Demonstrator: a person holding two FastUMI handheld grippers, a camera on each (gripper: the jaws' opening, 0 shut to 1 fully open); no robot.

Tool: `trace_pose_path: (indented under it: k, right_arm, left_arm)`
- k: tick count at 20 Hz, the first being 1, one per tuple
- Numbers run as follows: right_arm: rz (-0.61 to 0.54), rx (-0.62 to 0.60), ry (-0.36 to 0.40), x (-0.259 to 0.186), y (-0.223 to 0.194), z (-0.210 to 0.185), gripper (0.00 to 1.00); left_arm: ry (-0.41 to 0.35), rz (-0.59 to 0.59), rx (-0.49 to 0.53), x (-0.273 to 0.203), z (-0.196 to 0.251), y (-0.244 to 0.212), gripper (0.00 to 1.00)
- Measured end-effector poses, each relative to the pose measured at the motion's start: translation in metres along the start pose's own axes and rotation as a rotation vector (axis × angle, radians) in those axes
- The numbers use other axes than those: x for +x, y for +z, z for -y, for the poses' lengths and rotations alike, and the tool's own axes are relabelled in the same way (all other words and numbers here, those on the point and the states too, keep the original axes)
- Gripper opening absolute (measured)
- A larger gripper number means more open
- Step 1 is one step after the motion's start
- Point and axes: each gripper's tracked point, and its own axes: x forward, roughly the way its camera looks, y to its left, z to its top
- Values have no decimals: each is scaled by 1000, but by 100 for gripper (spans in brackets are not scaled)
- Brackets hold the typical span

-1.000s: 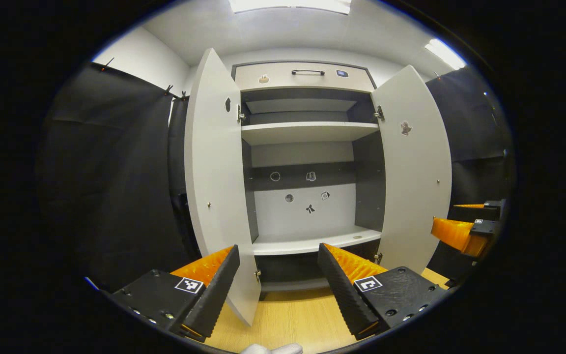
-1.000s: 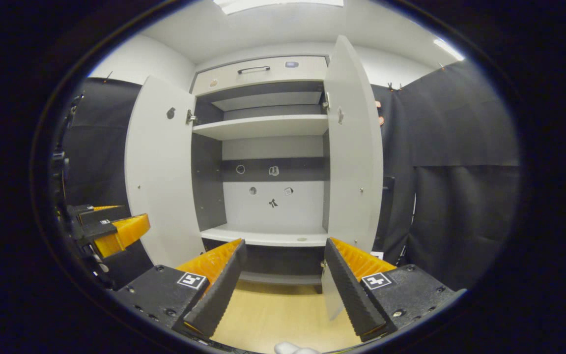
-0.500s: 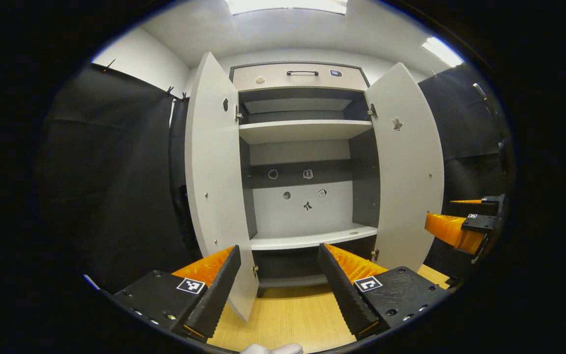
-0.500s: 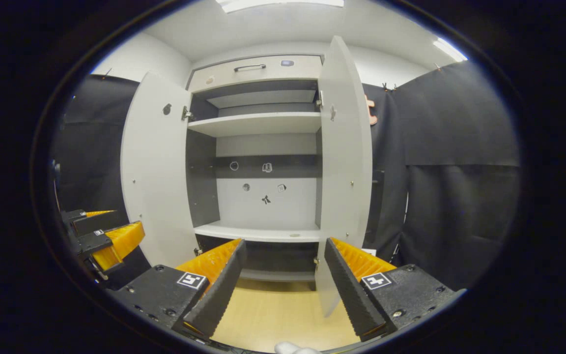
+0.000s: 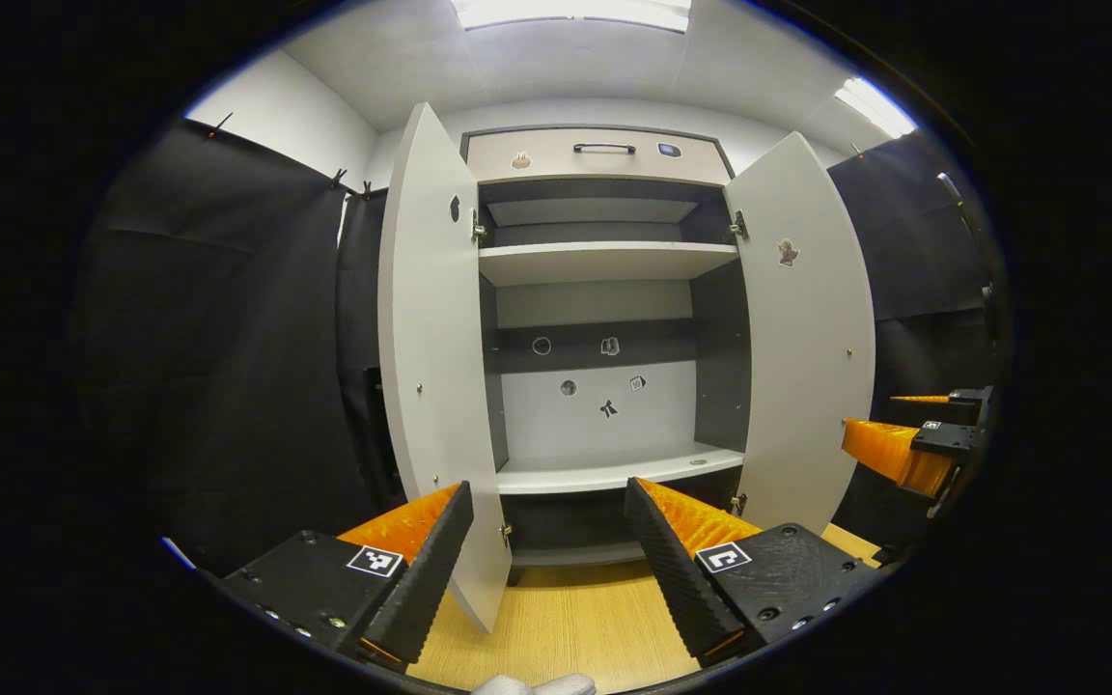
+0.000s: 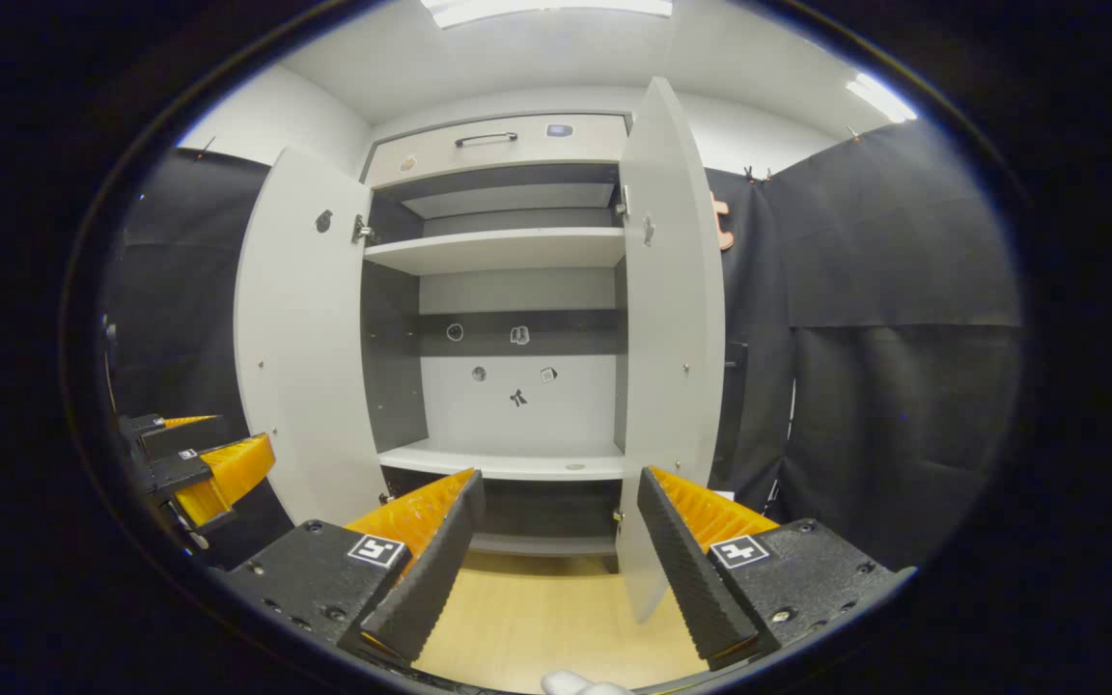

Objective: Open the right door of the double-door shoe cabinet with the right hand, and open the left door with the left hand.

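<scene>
The shoe cabinet [image 5: 604, 261] stands ahead with both doors swung wide. Its left door [image 5: 435, 367] and right door [image 5: 807, 338] are pale grey slabs, seen in the right gripper view as left door [image 6: 300, 338] and right door [image 6: 667, 328]. My left gripper [image 5: 546, 550] is open, held back from the cabinet, with the left door's lower edge between its fingers and touching neither. My right gripper [image 6: 556, 555] is open too, the right door's lower edge near its right finger. Each gripper shows at the side of the other's view: right gripper [image 5: 913, 439], left gripper [image 6: 199, 458].
Inside the cabinet are white shelves [image 5: 614, 471] and a back panel with small stickers [image 5: 607, 407]. A drawer with a dark handle [image 5: 604, 148] sits on top. Wooden floor [image 5: 566, 627] lies below. Black cloth hangs on both sides.
Both views have shifted slightly: the cabinet sits a little lower and the cameras have drifted sideways. The doors stay wide and both grippers stay open.
</scene>
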Motion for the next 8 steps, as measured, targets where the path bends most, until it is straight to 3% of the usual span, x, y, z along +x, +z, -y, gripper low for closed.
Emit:
trace_pose_path:
  k: [8]
  right_arm:
    - [5, 6, -8, 0, 3, -8, 100]
  left_arm:
    - [-11, 10, -3, -4, -4, 6, 94]
